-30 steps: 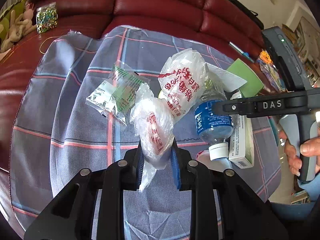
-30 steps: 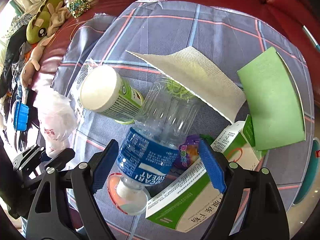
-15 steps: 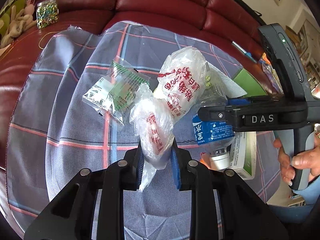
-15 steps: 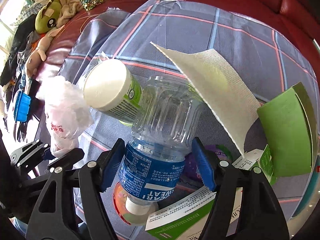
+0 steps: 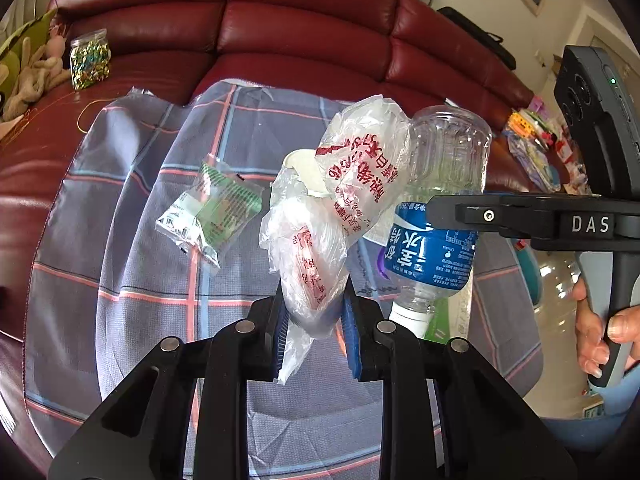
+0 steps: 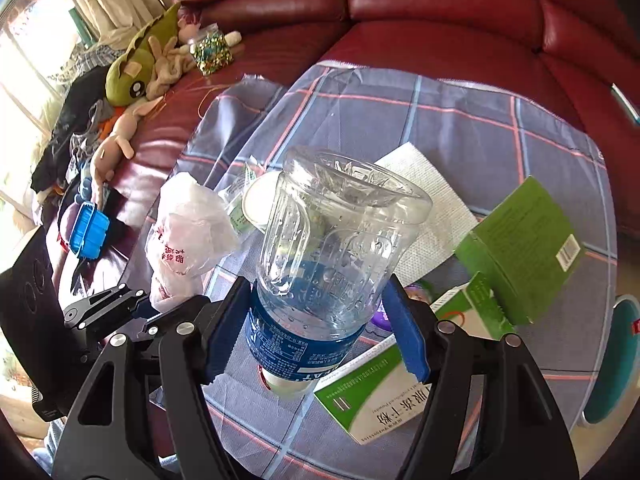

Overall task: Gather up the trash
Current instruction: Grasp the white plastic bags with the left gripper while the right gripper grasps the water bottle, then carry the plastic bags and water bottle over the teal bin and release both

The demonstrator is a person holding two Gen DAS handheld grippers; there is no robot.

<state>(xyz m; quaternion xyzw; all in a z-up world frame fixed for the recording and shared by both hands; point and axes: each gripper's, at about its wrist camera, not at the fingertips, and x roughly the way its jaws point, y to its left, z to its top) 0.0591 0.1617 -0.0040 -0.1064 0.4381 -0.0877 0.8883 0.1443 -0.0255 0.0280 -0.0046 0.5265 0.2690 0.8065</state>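
Right wrist view shows my red leather sofa (image 6: 440, 12) at the far side, with the plaid cloth (image 6: 460, 120) spread over the table to gather the rubbish on. On its right lie a green box (image 6: 520, 240) and a paper towel (image 6: 432, 208). My right gripper (image 6: 316, 332) has its pads clamped on the blue label of the empty water bottle (image 6: 336, 248), lifted off the cloth; its long axis runs near to far, cap toward me, base pointing away. My left gripper (image 5: 314, 312) is pinched shut on a crumpled plastic bag (image 5: 344, 208), held up beside the bottle.
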